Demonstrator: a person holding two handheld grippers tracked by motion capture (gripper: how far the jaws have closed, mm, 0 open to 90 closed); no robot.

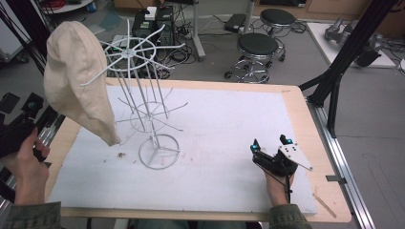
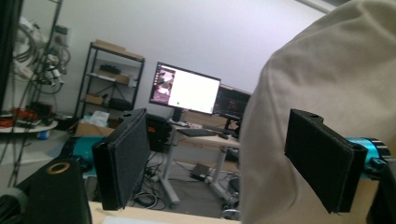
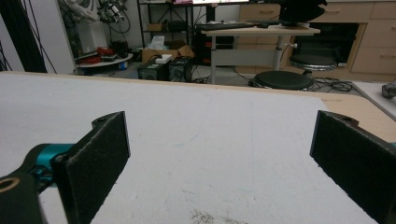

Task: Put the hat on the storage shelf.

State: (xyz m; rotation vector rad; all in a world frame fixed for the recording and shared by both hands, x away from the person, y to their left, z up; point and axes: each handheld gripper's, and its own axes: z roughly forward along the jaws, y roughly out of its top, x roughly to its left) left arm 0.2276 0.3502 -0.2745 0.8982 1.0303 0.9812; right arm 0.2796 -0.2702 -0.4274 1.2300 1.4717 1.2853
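Note:
A beige cloth cap [image 1: 76,78] hangs on an upper arm of a white wire rack [image 1: 154,133] that stands on the left half of the white mat. In the left gripper view the cap [image 2: 327,79] rises close behind the right pad, and nothing lies between the pads. My left gripper [image 1: 23,123] is held off the table's left edge, below the cap, and it is open [image 2: 217,140]. My right gripper [image 1: 270,143] rests low over the mat at the front right. It is open [image 3: 222,126], with bare mat between its pads.
The white mat [image 1: 229,124] covers most of the wooden table [image 1: 305,119]. Small crumbs [image 1: 122,154] lie near the rack's ring base. Two black stools [image 1: 258,47] and cables stand on the floor behind the table. A black frame leg [image 1: 341,67] rises at the right.

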